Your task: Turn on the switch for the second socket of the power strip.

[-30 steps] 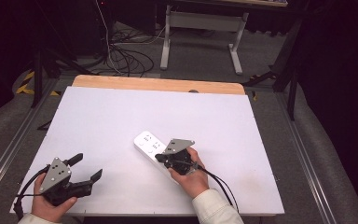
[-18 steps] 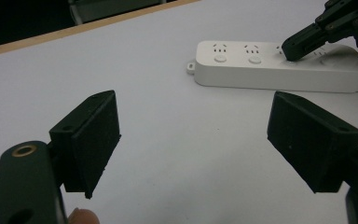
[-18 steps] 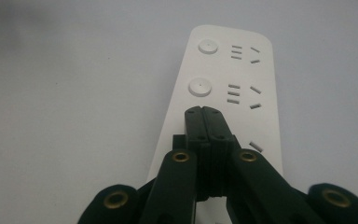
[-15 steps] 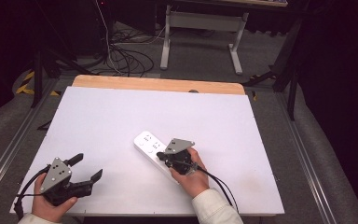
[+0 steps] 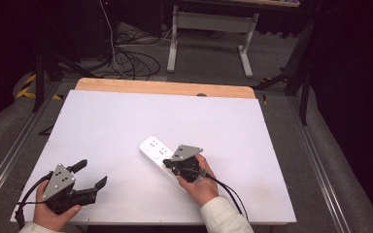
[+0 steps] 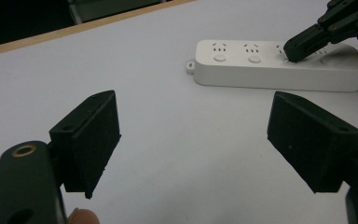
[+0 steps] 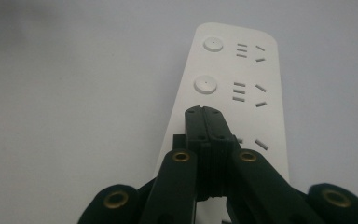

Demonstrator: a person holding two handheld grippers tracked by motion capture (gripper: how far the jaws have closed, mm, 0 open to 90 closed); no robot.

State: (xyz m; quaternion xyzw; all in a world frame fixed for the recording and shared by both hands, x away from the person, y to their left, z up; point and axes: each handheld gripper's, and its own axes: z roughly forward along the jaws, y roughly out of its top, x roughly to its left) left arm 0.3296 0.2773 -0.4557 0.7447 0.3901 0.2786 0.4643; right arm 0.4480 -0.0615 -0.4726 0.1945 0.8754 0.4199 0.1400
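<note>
Right gripper (image 5: 171,164): matte black, hard-edged jaws pressed flat together with nothing between them; ribbed pads meet along one seam in the right gripper view, brass-coloured rivets on the links behind. A grey three-cornered plate sits on top.
Right gripper tip: down on the top face of the power strip (image 5: 160,157), about a third socket group along from the free end; whether it presses a button there I cannot tell.
Power strip: smooth white plastic, long bar with rounded corners, lying flat and slantwise on the table. Beyond the closed tips run two round buttons, each with a set of slot holes beside it.
Right hand (image 5: 200,182): wrapped round the gripper body over the strip's near end, pale sleeve behind, black cable trailing.
Left gripper (image 5: 91,175): jaws spread wide, blocky black pads with a dull rubbery face, nothing between them but bare table; well apart from the strip, which lies ahead of it.
Table (image 5: 126,121): flat matte white sheet, light wooden edge at the far side.
</note>
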